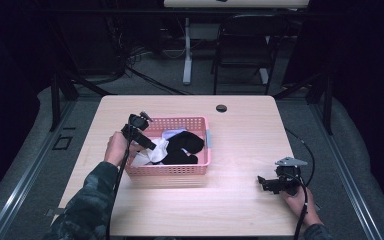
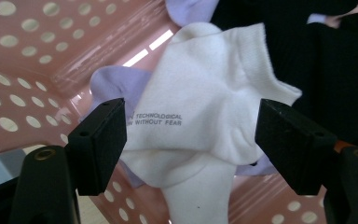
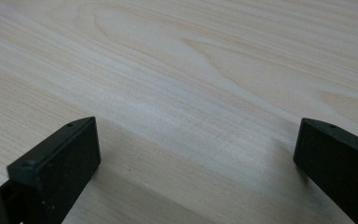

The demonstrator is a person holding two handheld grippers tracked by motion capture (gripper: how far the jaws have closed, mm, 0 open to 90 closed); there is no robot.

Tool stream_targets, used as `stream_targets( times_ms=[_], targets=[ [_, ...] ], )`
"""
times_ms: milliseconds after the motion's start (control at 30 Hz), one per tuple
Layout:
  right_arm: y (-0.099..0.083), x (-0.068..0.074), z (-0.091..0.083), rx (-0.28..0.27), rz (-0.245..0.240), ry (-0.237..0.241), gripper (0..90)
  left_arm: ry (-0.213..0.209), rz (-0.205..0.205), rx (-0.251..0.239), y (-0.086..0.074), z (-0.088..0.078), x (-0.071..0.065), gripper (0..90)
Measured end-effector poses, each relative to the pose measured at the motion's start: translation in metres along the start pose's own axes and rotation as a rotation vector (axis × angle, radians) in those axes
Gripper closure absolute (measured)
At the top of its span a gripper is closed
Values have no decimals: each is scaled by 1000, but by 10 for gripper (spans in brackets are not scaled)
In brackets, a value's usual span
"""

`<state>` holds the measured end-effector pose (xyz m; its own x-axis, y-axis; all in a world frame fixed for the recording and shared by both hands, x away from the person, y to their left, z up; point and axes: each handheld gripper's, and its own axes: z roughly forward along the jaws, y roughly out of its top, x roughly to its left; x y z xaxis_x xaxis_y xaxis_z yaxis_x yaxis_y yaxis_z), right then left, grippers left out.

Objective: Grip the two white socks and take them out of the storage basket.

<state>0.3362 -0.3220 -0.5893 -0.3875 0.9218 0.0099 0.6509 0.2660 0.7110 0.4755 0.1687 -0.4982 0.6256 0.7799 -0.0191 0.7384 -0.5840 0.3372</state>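
Observation:
A pink perforated basket sits left of centre on the table and holds white, lilac and black socks. My left gripper reaches down into its left end. In the left gripper view its jaws stand apart on either side of a white sock with grey lettering, and the pads are not pressing on it. A lilac sock lies under the white one, and black socks lie beyond. My right gripper rests low at the table's front right. Its jaws are open over bare wood.
The light wooden table has a dark round cable hole near its far edge. The basket's wall rises close on the left of my left jaw. A dark chair and a white desk leg stand beyond the table.

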Motion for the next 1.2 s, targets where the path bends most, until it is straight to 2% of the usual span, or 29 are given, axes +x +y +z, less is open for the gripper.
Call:
stream_targets(
  times_ms=[133, 200, 233, 267, 300, 533, 633, 1200],
  targets=[
    [0, 0, 0, 0, 0, 0, 0, 10, -16, 37, 2, 10, 2, 288],
    [0, 0, 0, 0, 0, 1, 0, 13, -15, 58, 3, 13, 3, 333],
    [0, 0, 0, 0, -2, 1, 0, 13, -16, 70, 3, 14, 3, 389],
    [0, 0, 0, 0, -2, 1, 0, 17, -12, 87, 3, 16, 3, 389],
    [0, 0, 0, 1, -2, 1, 0, 17, -11, 96, 3, 17, 3, 432],
    [0, 0, 0, 0, -2, 1, 0, 13, 17, 115, 1, 19, 2, 693],
    [0, 0, 0, -1, -1, 1, 0, 9, 23, 108, 0, 18, 2, 772],
    [0, 0, 0, -1, -2, 1, 0, 15, 41, 4, -1, -17, 1, 790]
  ],
)
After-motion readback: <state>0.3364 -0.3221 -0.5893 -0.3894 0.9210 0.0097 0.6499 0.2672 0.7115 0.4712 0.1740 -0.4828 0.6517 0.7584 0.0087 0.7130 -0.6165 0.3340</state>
